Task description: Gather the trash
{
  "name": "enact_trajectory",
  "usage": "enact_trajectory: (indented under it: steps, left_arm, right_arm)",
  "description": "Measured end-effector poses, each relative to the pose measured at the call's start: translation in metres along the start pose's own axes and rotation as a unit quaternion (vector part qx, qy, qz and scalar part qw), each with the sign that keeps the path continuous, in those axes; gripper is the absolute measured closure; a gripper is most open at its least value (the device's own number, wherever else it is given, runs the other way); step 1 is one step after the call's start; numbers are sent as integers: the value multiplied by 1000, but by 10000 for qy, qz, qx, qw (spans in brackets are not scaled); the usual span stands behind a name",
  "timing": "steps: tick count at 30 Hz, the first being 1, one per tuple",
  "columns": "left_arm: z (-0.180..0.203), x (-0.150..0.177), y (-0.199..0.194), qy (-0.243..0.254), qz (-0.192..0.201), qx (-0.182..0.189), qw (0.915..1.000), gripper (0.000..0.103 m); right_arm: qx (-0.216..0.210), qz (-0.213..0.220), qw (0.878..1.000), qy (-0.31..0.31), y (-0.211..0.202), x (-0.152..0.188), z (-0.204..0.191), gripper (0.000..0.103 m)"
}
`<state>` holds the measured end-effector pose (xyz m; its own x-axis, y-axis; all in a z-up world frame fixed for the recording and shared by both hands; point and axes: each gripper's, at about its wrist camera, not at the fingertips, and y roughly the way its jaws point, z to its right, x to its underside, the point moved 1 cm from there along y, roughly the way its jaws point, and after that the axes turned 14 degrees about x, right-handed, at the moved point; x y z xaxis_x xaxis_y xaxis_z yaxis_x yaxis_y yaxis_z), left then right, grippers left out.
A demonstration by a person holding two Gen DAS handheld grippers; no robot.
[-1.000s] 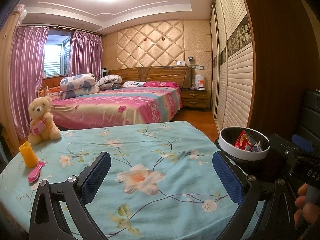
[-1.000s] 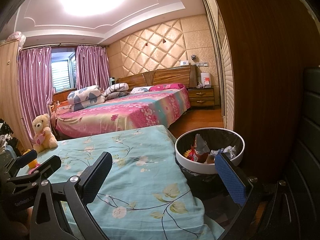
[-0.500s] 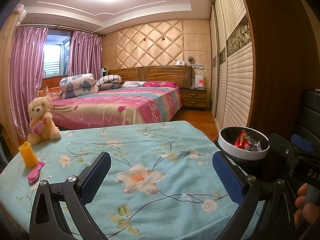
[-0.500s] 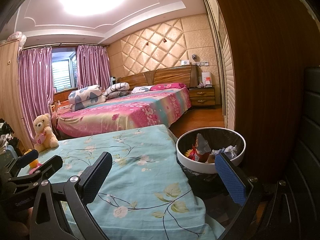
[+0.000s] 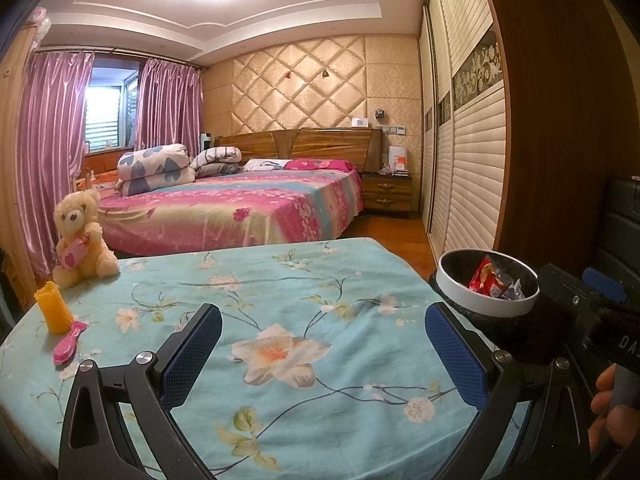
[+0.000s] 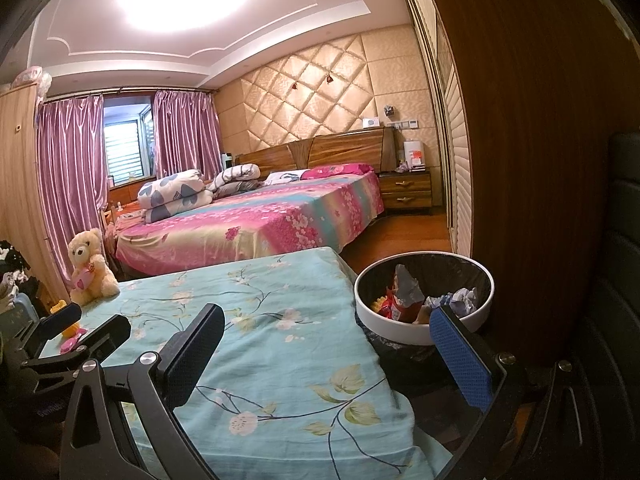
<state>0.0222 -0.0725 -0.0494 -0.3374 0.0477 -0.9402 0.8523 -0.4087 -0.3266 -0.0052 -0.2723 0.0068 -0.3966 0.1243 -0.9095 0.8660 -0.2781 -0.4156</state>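
**Two empty grippers over the flowered table, trash in the bin**

While both grippers hang above the table, neither holds anything. The left gripper (image 5: pixel 322 354) has its two blue-padded fingers (image 5: pixel 192 354) spread wide, with only the turquoise flowered tablecloth (image 5: pixel 280 280) showing between them. The right gripper (image 6: pixel 326 354) is spread just as wide; its left finger (image 6: pixel 194 354) lies over the cloth, and its right finger (image 6: pixel 460 354) reaches past the table's edge, in front of the bin's near rim.

One trash bin (image 6: pixel 408 330), round with a white rim and a black liner, stands just beside the table's right edge, against a dark wooden panel (image 6: pixel 540 160). The trash is inside it: a red snack wrapper (image 5: pixel 486 278), a greyish torn wrapper (image 6: pixel 406 288) standing upright, and a crumpled wad of paper (image 6: pixel 460 298); smaller scraps lie under these, too jumbled to count.

Three things sit at the table's far left: one cream teddy bear (image 5: pixel 80 240) holding a pink heart, one orange ridged cup (image 5: pixel 52 308), and one pink hairbrush (image 5: pixel 70 344) touching the cup's base.

One hand (image 5: pixel 610 416) shows at the lower right of the left wrist view, gripping the right gripper's handle.

Beyond the table stands one bed (image 5: pixel 240 208) with a pink flowered cover, two folded quilts and one pink pillow. One nightstand (image 5: pixel 388 194) with two drawers stands to its right.
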Motion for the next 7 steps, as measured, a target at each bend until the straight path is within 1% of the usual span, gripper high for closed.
enact_trajectory:
  steps: [7]
  left_arm:
    - [-7, 1, 7, -36, -105, -7, 9999, 1]
  right_arm:
    - [-22, -167, 9999, 5, 1, 5, -14, 0]
